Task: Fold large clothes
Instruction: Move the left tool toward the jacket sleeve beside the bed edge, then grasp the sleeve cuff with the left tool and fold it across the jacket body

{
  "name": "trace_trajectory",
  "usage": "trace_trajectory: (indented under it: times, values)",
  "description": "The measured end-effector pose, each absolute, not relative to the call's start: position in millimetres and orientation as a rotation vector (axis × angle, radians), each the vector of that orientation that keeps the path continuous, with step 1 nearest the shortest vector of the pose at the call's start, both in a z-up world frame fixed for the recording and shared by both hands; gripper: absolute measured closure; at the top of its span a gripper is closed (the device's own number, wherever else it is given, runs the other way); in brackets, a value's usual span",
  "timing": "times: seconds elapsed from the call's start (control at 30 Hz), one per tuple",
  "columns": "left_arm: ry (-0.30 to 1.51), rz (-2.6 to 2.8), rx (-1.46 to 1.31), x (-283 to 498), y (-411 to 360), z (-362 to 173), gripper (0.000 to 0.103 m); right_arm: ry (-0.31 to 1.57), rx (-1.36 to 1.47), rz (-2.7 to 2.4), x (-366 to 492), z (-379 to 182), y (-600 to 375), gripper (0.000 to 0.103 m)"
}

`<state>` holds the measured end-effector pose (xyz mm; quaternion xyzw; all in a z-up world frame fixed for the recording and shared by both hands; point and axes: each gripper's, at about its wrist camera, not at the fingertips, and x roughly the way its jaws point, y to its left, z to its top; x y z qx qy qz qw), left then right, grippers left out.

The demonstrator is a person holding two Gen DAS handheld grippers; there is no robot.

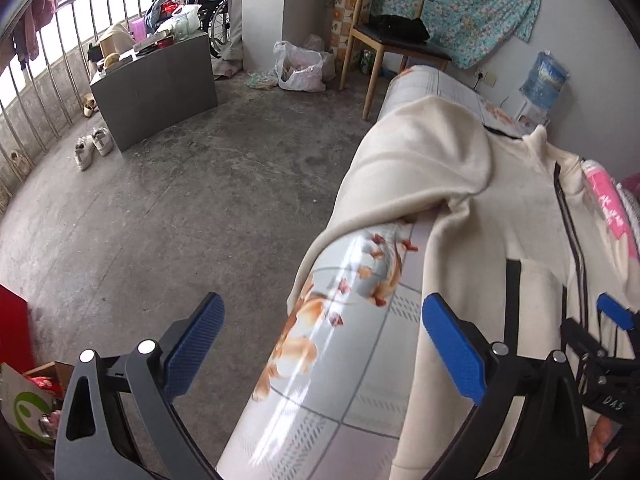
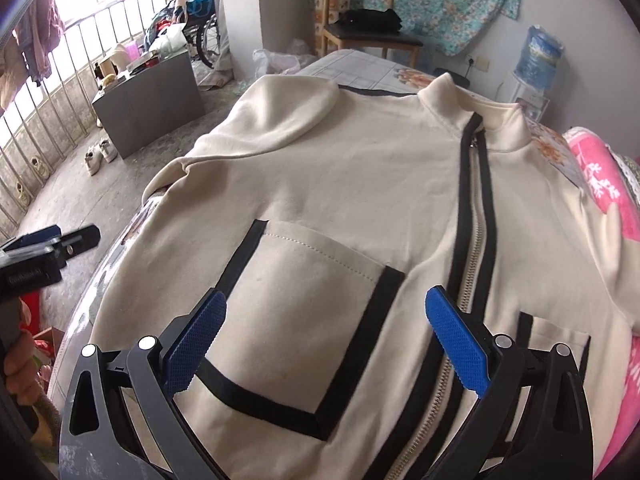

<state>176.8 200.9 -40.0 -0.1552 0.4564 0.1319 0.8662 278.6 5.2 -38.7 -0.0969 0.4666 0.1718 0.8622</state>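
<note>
A cream zip-up jacket with black trim, a black-edged zipper and patch pockets lies front-up on a table with a flower-printed cloth. Its left sleeve is folded over the table's left edge. My right gripper is open above the lower front of the jacket, over the left pocket. My left gripper is open and empty at the table's left edge, beside the jacket's side; it also shows in the right wrist view. The right gripper's tip shows in the left wrist view.
A pink blanket lies at the table's right side. On the concrete floor stand a grey cabinet, white shoes, a plastic bag and a wooden chair. A railing runs along the left.
</note>
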Motion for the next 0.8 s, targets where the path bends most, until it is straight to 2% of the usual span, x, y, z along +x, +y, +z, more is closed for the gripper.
trace_trajectory:
  times: [0.13,0.27,0.53,0.73,0.8]
  values:
    - [0.909,0.248,-0.448,190,238,-50,0.006,0.988,-0.230,0.374,288,-52,17,0.008]
    - [0.934,0.213,-0.651,208,275,-75,0.006,1.025,-0.247,0.374,294,-66,22,0.017]
    - [1.060,0.097,-1.270,224,336,-169,0.010,1.018,-0.246,0.377,295,-70,24,0.016]
    - [1.126,-0.024,-1.772,218,335,-242,0.012,1.016,-0.247,0.372,296,-71,24,0.015]
    - [1.148,-0.026,-1.855,224,332,-257,0.012,1.018,-0.244,0.367,296,-71,23,0.014]
